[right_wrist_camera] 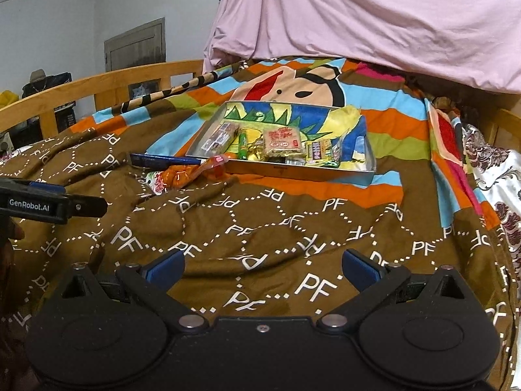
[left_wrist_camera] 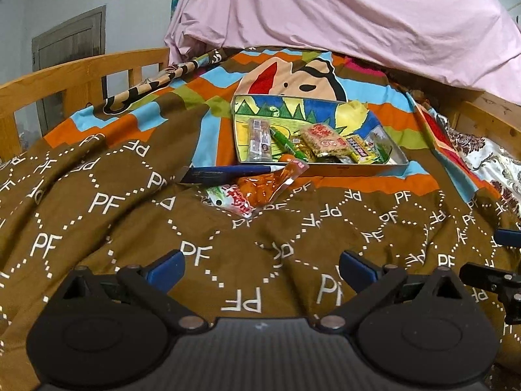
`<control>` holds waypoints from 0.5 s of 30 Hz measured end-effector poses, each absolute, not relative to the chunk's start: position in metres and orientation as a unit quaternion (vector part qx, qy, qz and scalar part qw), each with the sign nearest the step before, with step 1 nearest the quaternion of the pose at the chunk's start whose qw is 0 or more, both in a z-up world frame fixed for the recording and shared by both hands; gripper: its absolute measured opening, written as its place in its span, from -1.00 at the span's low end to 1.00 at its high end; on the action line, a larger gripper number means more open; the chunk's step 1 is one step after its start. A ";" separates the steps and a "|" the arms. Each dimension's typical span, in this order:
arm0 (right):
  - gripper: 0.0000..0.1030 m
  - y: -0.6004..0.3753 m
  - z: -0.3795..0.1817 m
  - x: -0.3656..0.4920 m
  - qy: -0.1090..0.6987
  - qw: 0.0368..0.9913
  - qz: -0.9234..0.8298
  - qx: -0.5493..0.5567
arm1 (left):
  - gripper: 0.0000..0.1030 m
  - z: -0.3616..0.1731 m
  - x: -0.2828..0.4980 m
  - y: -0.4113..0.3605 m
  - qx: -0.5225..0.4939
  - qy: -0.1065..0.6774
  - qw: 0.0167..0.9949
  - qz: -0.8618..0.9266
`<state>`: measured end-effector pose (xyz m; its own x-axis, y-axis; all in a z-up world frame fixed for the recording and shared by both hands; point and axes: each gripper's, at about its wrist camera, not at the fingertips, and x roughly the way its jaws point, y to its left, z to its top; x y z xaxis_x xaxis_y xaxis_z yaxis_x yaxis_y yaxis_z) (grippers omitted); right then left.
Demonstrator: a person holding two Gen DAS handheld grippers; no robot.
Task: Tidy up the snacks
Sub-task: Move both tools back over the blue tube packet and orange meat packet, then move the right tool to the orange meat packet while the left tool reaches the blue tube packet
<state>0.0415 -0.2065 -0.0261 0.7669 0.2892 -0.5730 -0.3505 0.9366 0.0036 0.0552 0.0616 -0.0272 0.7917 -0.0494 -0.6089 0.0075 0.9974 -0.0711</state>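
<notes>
Bedspread: a brown quilted cover printed with white PF letters (left_wrist_camera: 107, 202) is spread over the bed, rumpled into soft folds.
Left gripper: the black two-finger claw with blue pads (left_wrist_camera: 262, 265) is held low over the cover, spread wide, with nothing between its fingers.
Dark blue packet: a long flat dark blue wrapper (left_wrist_camera: 224, 173) is seen lying on the cover, just beside the tray's near-left corner.
Orange snack packet: a crinkled orange plastic pouch with a red-and-white label (left_wrist_camera: 260, 189) is left outside the tray, its upper end leaning on the near rim.
Tray: a shallow silver rectangular tin with a colourful cartoon lining (left_wrist_camera: 355, 169) is set mid-bed; several wrapped snacks are already gathered along its near side.
Right gripper: the matching black claw (right_wrist_camera: 263, 265) is likewise held wide apart and empty, well short of the tray.
Step judged: the loose pouch is probably to be fetched next.
Advice: the pouch should be pinched at its firm sealed edge, lifted clear of the rim, and laid flat in the tray's bare far half; soft bedding may be snagged if the fingers are pushed down too far.
</notes>
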 end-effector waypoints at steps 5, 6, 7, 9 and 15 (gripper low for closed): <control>0.99 -0.200 -0.024 0.049 0.298 0.935 0.183 -0.056 | 0.99 -0.025 0.064 0.065 -0.030 0.331 0.943 -0.025; 0.99 -0.199 -0.024 0.051 0.297 0.934 0.187 -0.057 | 0.99 -0.025 0.067 0.067 -0.036 0.335 0.941 -0.034; 0.99 -0.198 -0.023 0.052 0.297 0.934 0.191 -0.058 | 0.99 -0.026 0.069 0.069 -0.043 0.337 0.940 -0.040; 0.99 -0.196 -0.022 0.056 0.298 0.932 0.197 -0.059 | 0.99 -0.027 0.076 0.072 -0.051 0.344 0.936 -0.043; 0.99 -0.188 -0.021 0.075 0.297 0.929 0.212 -0.063 | 0.99 -0.026 0.097 0.078 -0.041 0.355 0.933 -0.043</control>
